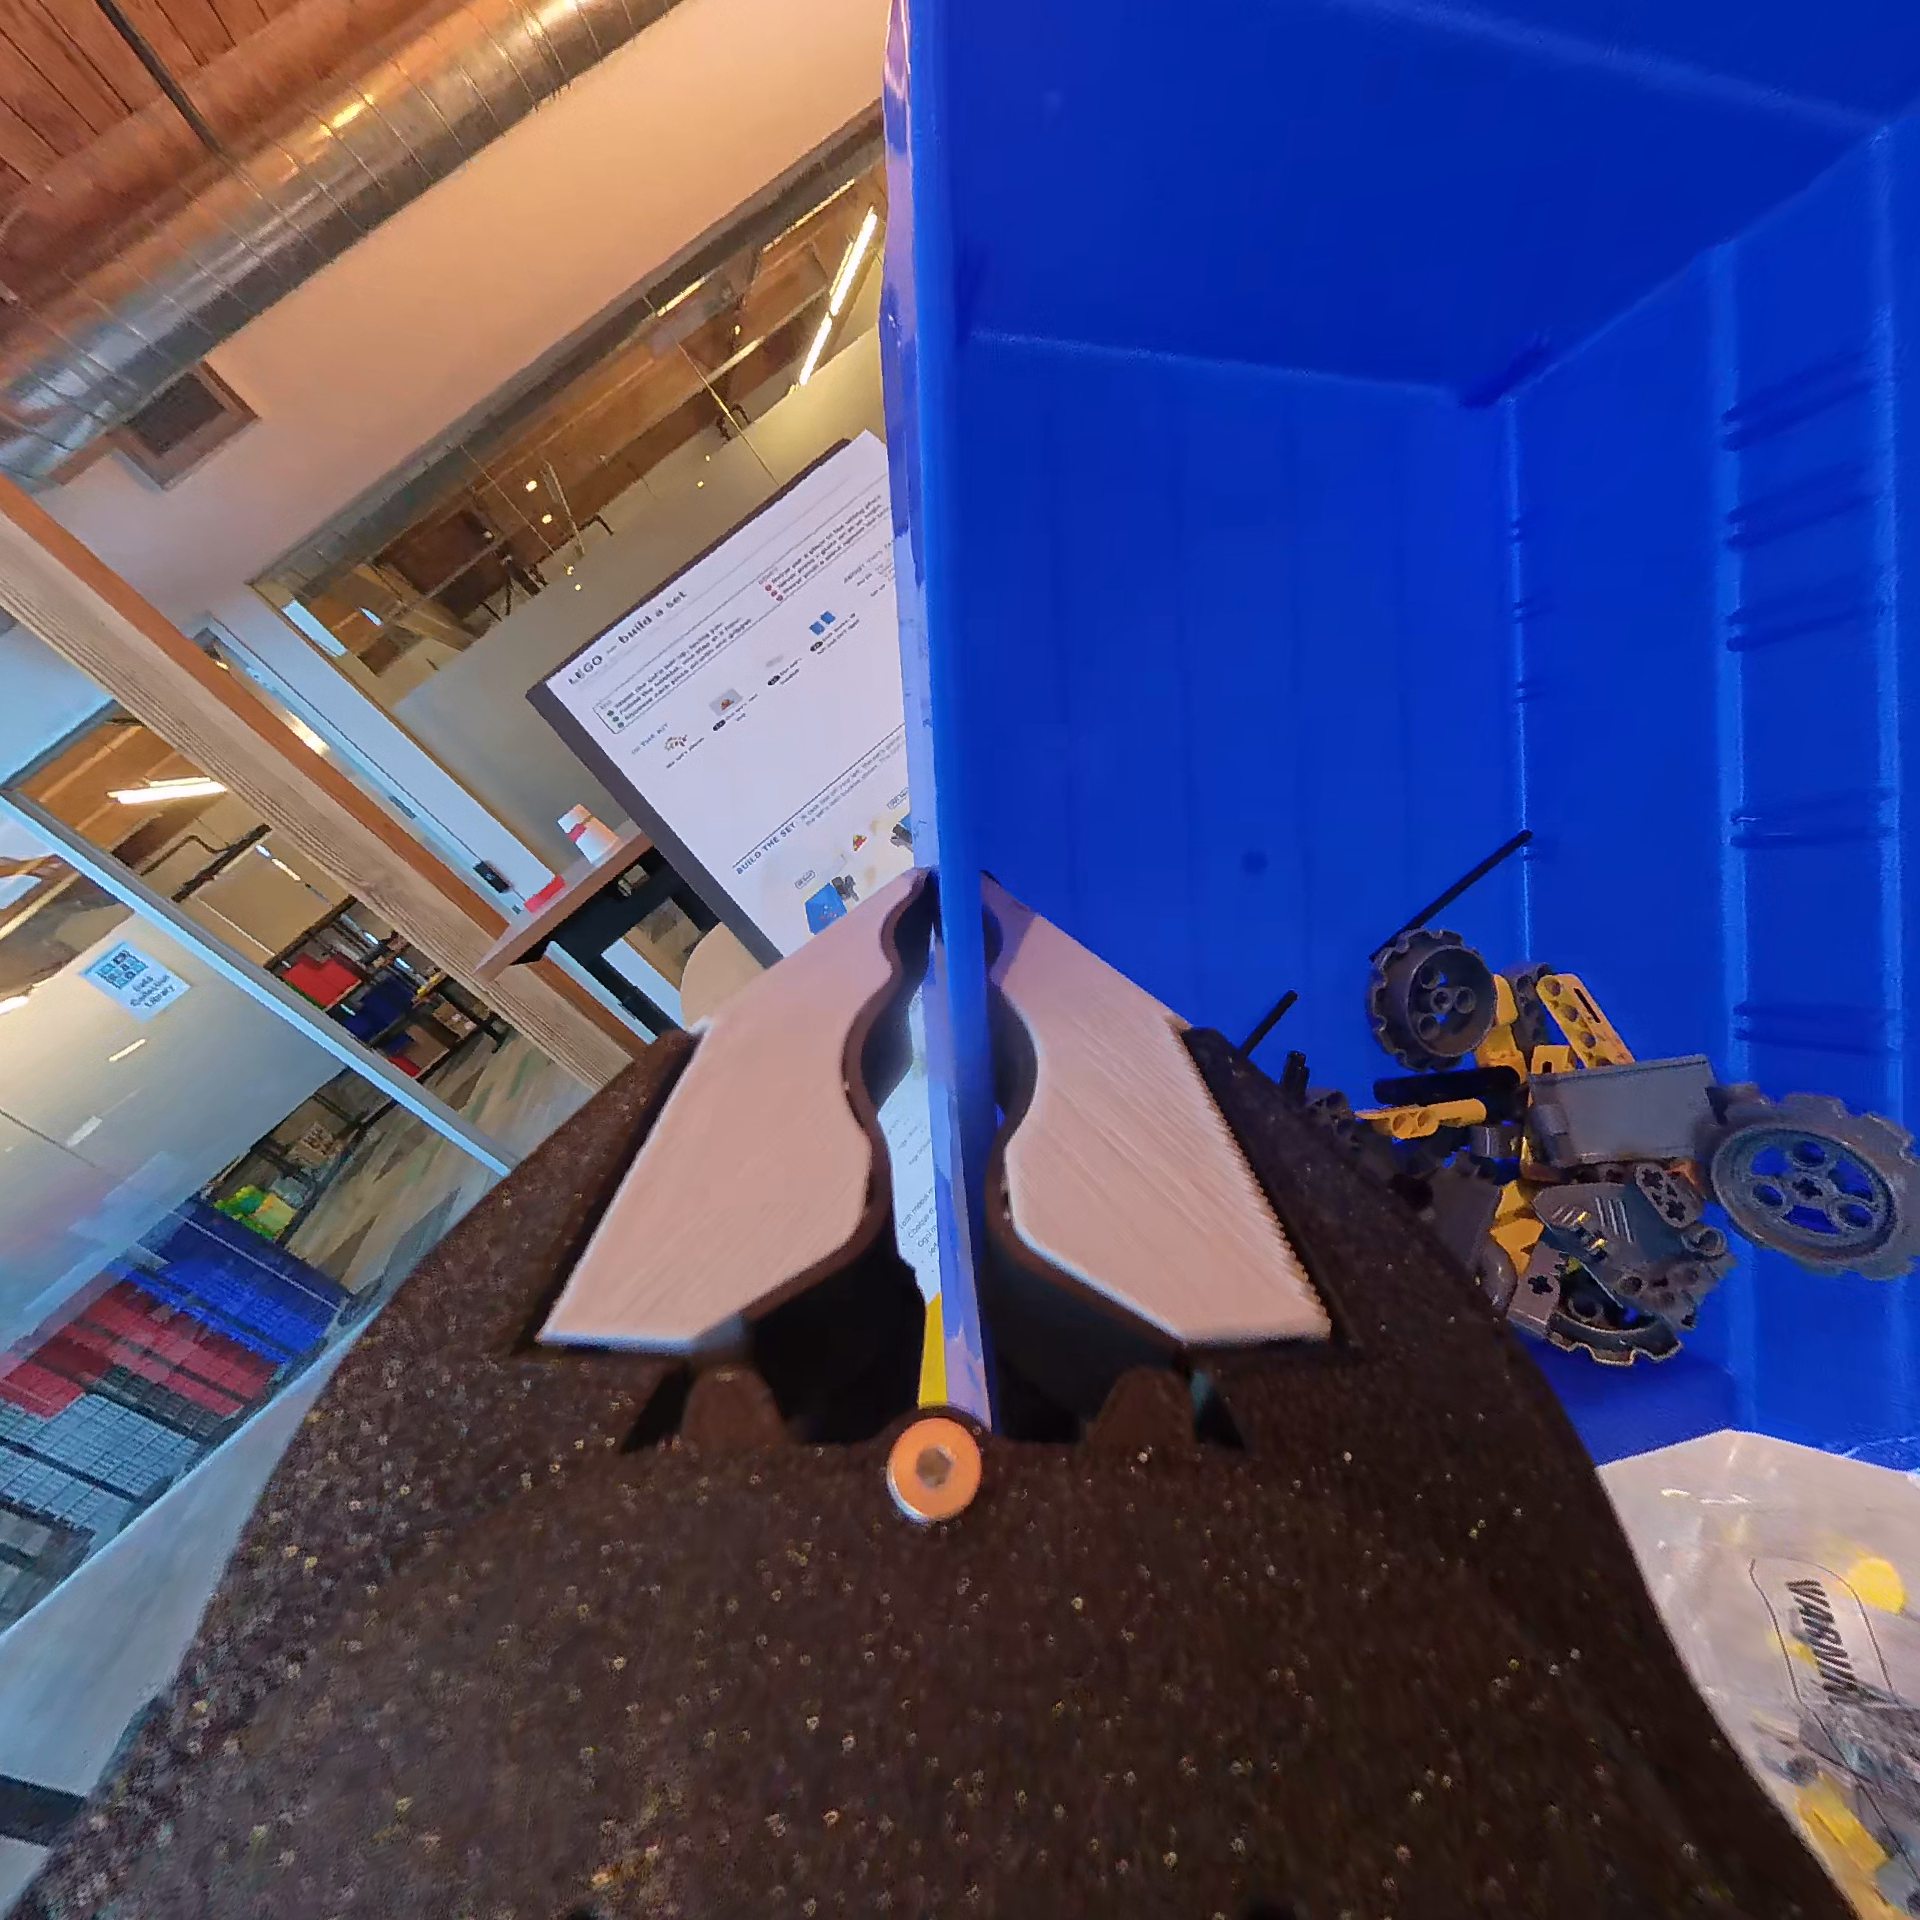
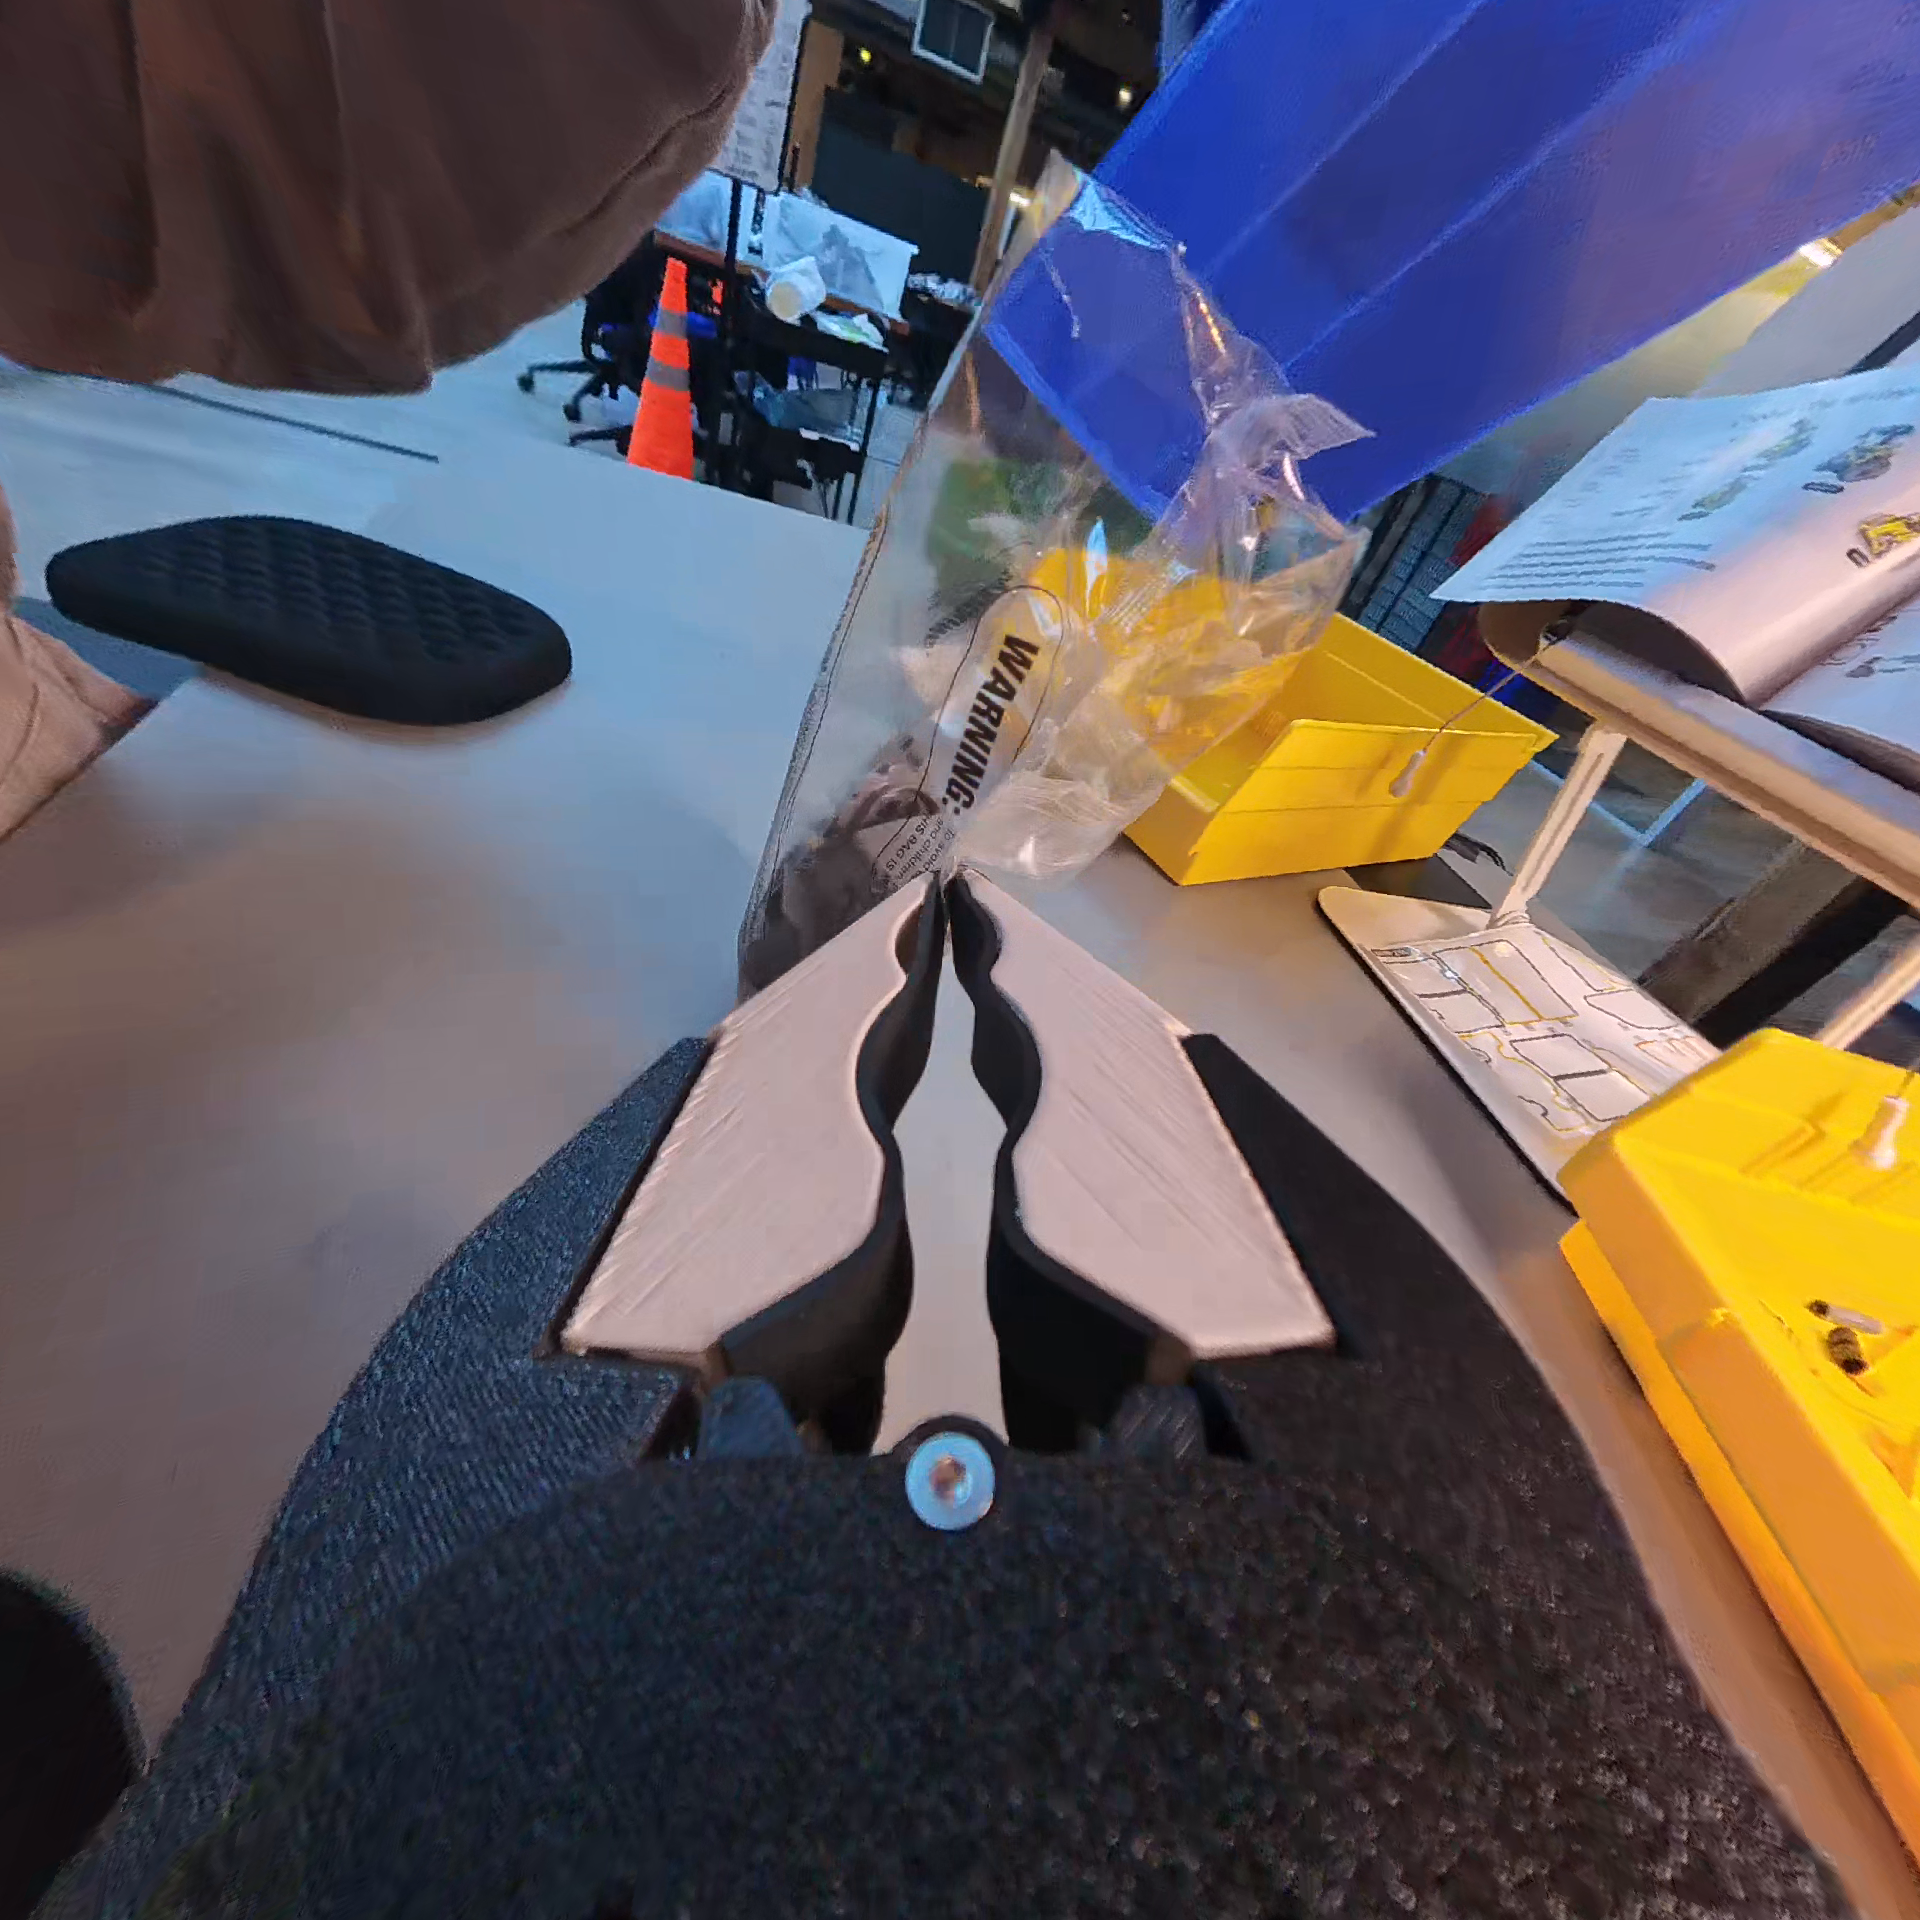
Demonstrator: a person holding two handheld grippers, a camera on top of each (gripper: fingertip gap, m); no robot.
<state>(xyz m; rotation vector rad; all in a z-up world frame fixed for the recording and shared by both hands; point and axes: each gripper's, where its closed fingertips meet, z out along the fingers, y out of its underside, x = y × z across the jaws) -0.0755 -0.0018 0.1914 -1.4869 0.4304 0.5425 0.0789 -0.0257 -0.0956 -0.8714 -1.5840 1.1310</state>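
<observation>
My left gripper (image 1: 956, 894) is shut on the side wall of a blue plastic bin (image 1: 1299, 582) and holds it tilted up off the table. Inside the bin lies a partly built yellow and grey brick vehicle with grey gear-like wheels (image 1: 1600, 1143), and a clear plastic bag (image 1: 1808, 1662) shows at the lower right. My right gripper (image 2: 948, 883) is shut on the end of a clear plastic bag (image 2: 1049, 665) with printed writing, which hangs from the raised blue bin (image 2: 1455, 229) over the grey table (image 2: 364, 987).
Yellow bins stand at the right (image 2: 1340, 748) (image 2: 1766, 1299). An open instruction booklet (image 2: 1704, 499) rests on a stand, and a printed sheet (image 2: 1507, 997) lies below it. A black pad (image 2: 312, 613) lies at the left. A brown sleeve (image 2: 343, 166) is above. A screen (image 1: 748, 707) stands behind. There is about 35 cm between the tips of the two grippers.
</observation>
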